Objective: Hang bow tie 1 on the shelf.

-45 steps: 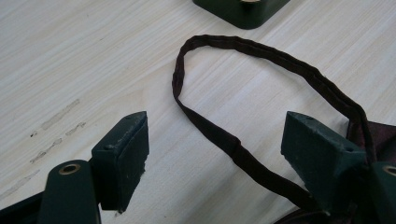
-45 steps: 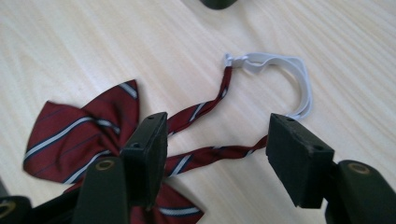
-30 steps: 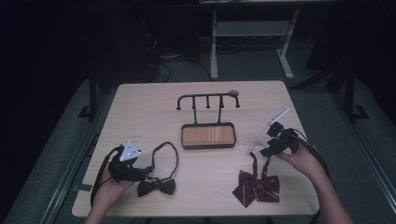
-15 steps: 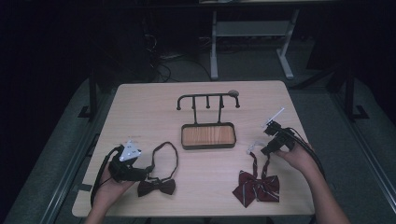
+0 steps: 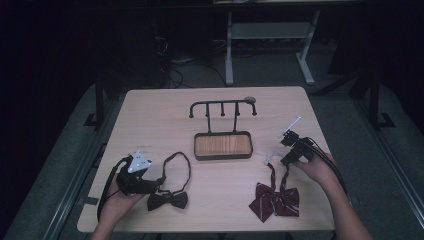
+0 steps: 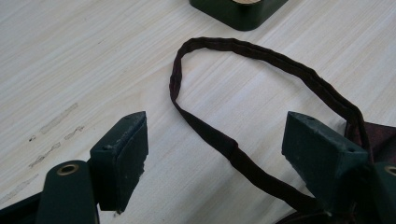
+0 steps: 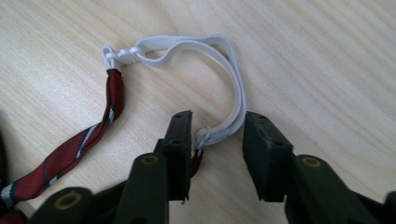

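Observation:
A dark bow tie point(image 5: 167, 200) lies front left, its strap loop point(image 6: 205, 129) stretched toward the stand. My left gripper point(image 5: 156, 183) point(image 6: 217, 123) rests low over that loop, open wide, one jaw on each side of the strap. A red striped bow tie point(image 5: 275, 200) lies front right with a white elastic band point(image 5: 272, 156) point(image 7: 233, 70) at the end of its strap point(image 7: 79, 147). My right gripper point(image 5: 286, 160) point(image 7: 218, 119) has its jaws on both sides of the elastic's knotted end. They have just been closing, and a small gap still shows beside the band.
A black hanger stand point(image 5: 222, 107) with several pegs rises from a wood-floored tray base point(image 5: 223, 145) point(image 6: 238, 9) at the table's middle. Table edges lie close to both hands at the front. Dark floor, cables and a white desk frame point(image 5: 265, 35) lie beyond.
The right hand has shifted a little toward the white elastic. The left hand and both bow ties lie as before.

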Demonstrator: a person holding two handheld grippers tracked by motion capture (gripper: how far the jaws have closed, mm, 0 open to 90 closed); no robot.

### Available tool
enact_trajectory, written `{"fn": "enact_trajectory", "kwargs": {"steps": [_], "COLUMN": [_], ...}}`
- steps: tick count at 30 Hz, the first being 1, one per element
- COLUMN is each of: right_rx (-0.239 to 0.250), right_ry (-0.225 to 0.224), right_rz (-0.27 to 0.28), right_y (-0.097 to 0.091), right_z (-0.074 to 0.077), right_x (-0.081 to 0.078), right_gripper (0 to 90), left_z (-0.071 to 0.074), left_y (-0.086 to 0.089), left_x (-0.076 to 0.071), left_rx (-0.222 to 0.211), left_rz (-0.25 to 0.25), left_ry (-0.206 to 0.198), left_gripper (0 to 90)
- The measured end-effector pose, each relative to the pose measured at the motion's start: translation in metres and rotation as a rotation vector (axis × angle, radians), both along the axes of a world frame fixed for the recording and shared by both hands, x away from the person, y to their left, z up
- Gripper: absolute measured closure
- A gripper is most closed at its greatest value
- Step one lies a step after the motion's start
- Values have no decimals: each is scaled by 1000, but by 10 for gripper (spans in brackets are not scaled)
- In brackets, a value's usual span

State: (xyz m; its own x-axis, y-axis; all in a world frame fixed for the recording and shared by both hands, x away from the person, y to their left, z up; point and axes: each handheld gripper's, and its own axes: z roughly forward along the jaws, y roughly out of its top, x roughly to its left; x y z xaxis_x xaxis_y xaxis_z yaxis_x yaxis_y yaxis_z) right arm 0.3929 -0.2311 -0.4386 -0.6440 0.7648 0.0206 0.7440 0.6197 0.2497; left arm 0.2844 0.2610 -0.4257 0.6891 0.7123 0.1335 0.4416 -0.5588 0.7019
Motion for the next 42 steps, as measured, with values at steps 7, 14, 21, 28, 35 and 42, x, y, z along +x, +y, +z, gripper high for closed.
{"fn": "enact_trajectory", "kwargs": {"steps": [7,14,21,28,35,42], "right_rx": [-25,-50,-53,-39,-31,18], "right_ry": [-9,-16,-14,-9,-6,-22], "right_rz": [14,33,33,41,44,72], "right_y": [4,9,10,9,6,6], "right_z": [0,-1,-1,-2,-1,9], "right_x": [-1,-2,-2,0,0,-7], "right_gripper": [686,737,756,841,848,849], "left_z": [0,0,1,1,0,1], "left_y": [0,0,0,-1,-1,-1], "left_x": [0,0,0,-1,-1,-1], "left_rx": [0,-4,0,1,1,3], "left_rz": [2,2,-2,-3,-4,-5], "left_ry": [-1,3,-3,-10,-14,-15], "left_gripper": [231,231,231,231,231,232]}}
